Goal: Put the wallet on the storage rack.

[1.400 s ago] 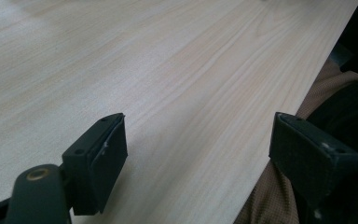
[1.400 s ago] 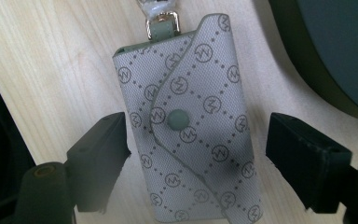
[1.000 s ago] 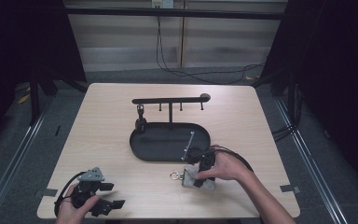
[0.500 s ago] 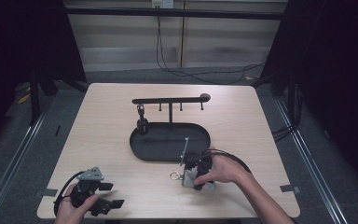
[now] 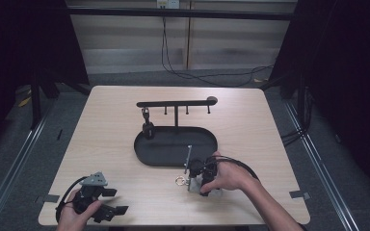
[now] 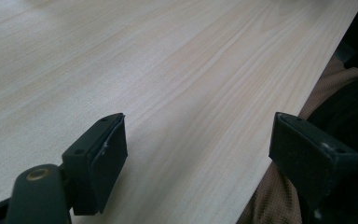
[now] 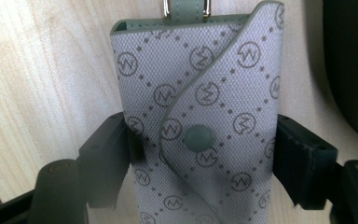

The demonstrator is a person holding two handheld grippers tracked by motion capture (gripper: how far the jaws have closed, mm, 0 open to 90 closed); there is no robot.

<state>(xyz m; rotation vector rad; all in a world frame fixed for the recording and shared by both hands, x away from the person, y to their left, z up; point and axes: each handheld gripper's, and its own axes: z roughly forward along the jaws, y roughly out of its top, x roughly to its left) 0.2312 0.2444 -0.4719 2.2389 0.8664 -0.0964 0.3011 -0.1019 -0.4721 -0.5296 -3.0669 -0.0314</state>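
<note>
Grey key pouch (image 7: 200, 126) flat on table, straddled by right gripper (image 7: 200, 161), jaws touching sides for lift; left gripper (image 6: 200, 154) parked, agape.

Light wood table (image 5: 115, 144) sits on grey carpet, with dark curtains on both sides. Black cables (image 5: 173, 57) hang down the back wall and trail across the floor, and there's tape (image 5: 298, 194) by the table's right corner.

Pale wooden table (image 5: 101, 125); black oval tray (image 5: 173, 149) with hook rack at centre, grey patterned pouch (image 7: 200, 116) lying near front edge.
</note>
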